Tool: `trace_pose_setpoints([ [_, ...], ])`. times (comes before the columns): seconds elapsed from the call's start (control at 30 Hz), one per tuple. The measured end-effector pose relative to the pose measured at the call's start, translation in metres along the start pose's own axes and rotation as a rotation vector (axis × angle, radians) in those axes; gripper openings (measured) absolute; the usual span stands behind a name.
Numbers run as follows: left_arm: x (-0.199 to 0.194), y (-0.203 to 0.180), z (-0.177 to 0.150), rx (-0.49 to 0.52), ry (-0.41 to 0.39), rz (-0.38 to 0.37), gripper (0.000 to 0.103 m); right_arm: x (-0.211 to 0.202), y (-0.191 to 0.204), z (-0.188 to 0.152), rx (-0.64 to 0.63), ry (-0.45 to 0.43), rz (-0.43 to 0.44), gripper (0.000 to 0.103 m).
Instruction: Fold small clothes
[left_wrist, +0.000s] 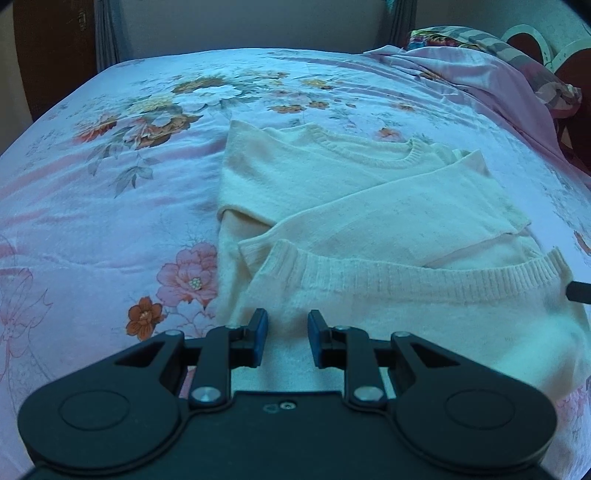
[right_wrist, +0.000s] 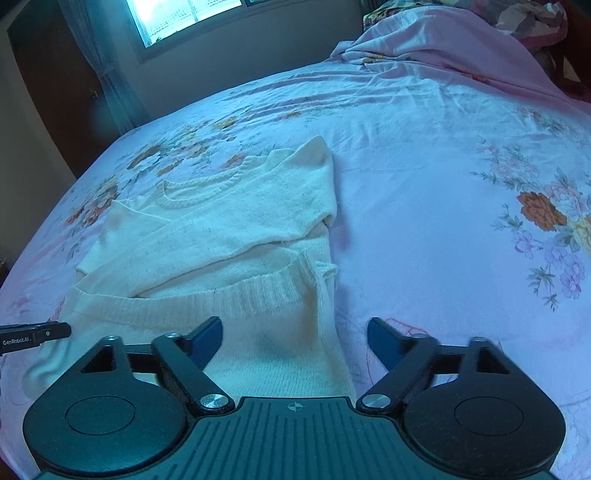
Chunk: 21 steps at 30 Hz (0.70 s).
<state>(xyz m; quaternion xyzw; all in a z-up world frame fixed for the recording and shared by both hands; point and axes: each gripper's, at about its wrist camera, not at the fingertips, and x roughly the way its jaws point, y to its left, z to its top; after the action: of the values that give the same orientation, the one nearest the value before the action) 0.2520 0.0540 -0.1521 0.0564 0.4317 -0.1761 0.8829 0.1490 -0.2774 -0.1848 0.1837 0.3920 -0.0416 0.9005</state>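
Observation:
A cream knitted sweater (left_wrist: 369, 206) lies on the floral bedsheet (left_wrist: 110, 206), sleeves folded across its body and its ribbed hem (left_wrist: 406, 277) turned up toward the collar. My left gripper (left_wrist: 287, 334) is open and empty, hovering over the sweater's near folded edge. The sweater also shows in the right wrist view (right_wrist: 229, 236). My right gripper (right_wrist: 294, 338) is wide open and empty over the sweater's near right corner. The left gripper's finger tip (right_wrist: 40, 334) shows at the left edge of the right wrist view.
A bunched pink blanket (left_wrist: 480, 77) and patterned pillows (left_wrist: 535, 70) lie at the bed's far right. A window (right_wrist: 184, 18) and curtain (right_wrist: 107, 66) stand behind the bed. Bare sheet (right_wrist: 443, 221) stretches right of the sweater.

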Motion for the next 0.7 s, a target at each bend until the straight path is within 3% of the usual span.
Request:
trace_pose_setpoints([
  [0.07, 0.003, -0.003, 0.001, 0.010, 0.013, -0.006, 0.019, 0.007, -0.002, 0.003, -0.001, 0.022, 0.006, 0.054],
  [0.43, 0.013, -0.007, -0.001, 0.031, 0.029, -0.014, 0.022, 0.024, -0.013, 0.013, 0.014, 0.032, 0.032, 0.054],
  [0.47, 0.011, -0.006, -0.002, 0.026, 0.018, -0.010, 0.014, 0.024, -0.010, 0.014, 0.002, 0.030, 0.029, 0.047],
  [0.5, 0.008, -0.005, -0.003, 0.019, 0.002, -0.005, 0.009, 0.023, -0.007, 0.013, -0.014, 0.030, 0.031, 0.014],
  [0.53, 0.004, -0.004, -0.005, 0.009, -0.010, -0.008, 0.000, 0.022, -0.003, 0.012, -0.028, 0.030, 0.028, 0.009],
  [0.63, -0.007, 0.002, -0.009, -0.021, -0.050, -0.025, 0.000, 0.011, 0.003, 0.006, -0.047, -0.002, 0.050, 0.007],
  [0.7, -0.006, 0.003, -0.008, -0.006, -0.049, 0.011, 0.000, 0.012, 0.006, 0.005, -0.062, 0.011, 0.072, 0.008],
])
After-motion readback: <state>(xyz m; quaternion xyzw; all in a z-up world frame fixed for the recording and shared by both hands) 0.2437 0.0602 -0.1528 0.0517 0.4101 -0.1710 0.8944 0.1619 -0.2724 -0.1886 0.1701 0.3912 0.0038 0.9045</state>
